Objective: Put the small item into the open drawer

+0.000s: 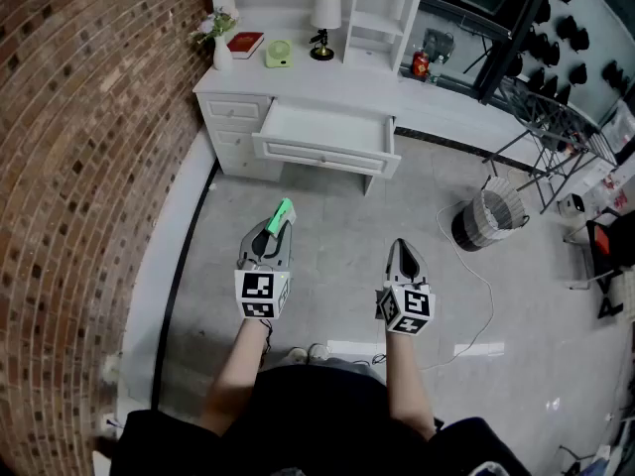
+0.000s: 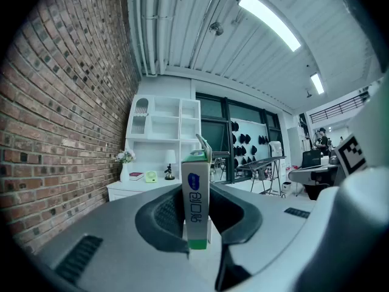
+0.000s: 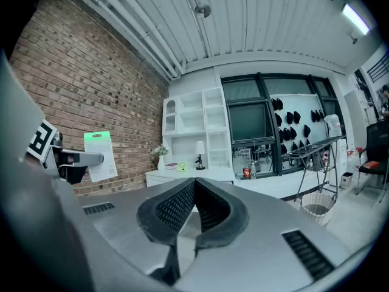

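Note:
My left gripper (image 1: 277, 228) is shut on a small green-and-white box (image 1: 281, 215), which sticks out forward past the tips. In the left gripper view the box (image 2: 196, 199) stands upright between the pads, blue print on its narrow face. The right gripper (image 1: 401, 247) hangs beside it, shut, with nothing in it; its pads meet in the right gripper view (image 3: 196, 205). The open white drawer (image 1: 325, 127) juts out of the white desk (image 1: 298, 87) ahead of both grippers, across a stretch of floor. The box (image 3: 100, 157) also shows at the left of the right gripper view.
A brick wall (image 1: 79, 167) runs along the left. On the desk stand a lamp (image 1: 323, 18), a vase of flowers (image 1: 220, 43), a red book (image 1: 244, 43) and a green item (image 1: 279, 54). A wire basket (image 1: 486, 218) and a white cable (image 1: 476, 286) lie on the floor at right.

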`<action>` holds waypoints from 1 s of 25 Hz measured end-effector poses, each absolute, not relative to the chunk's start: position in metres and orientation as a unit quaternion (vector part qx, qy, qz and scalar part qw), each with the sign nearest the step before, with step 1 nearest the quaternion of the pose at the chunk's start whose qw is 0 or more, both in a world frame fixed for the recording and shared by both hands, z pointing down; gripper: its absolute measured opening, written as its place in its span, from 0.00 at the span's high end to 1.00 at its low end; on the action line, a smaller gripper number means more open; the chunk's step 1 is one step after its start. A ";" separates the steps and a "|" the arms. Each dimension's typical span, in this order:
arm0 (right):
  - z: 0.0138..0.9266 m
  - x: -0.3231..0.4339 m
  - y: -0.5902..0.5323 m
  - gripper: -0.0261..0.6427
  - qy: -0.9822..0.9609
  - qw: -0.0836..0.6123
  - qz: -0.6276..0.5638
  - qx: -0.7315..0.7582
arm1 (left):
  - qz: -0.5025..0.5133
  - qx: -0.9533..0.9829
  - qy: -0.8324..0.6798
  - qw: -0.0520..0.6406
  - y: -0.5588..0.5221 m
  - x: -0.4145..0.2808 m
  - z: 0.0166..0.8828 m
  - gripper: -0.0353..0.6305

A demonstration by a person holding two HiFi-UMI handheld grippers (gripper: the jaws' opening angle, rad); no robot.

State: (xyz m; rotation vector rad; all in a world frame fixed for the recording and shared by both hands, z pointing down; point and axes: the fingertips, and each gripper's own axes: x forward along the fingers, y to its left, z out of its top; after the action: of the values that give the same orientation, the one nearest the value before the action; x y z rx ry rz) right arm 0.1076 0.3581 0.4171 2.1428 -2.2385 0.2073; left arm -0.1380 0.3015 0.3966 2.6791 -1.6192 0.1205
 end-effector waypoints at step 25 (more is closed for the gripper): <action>0.413 0.094 0.330 0.96 -0.717 -0.054 0.071 0.691 | 0.040 0.864 -0.502 -0.004 0.277 -0.151 0.400 0.81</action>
State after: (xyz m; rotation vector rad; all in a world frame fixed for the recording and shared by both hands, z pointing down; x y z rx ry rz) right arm 0.0938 0.3299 0.4135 2.2508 -2.3333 0.2316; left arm -0.1510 0.2770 0.4004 2.7212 -1.5824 0.1266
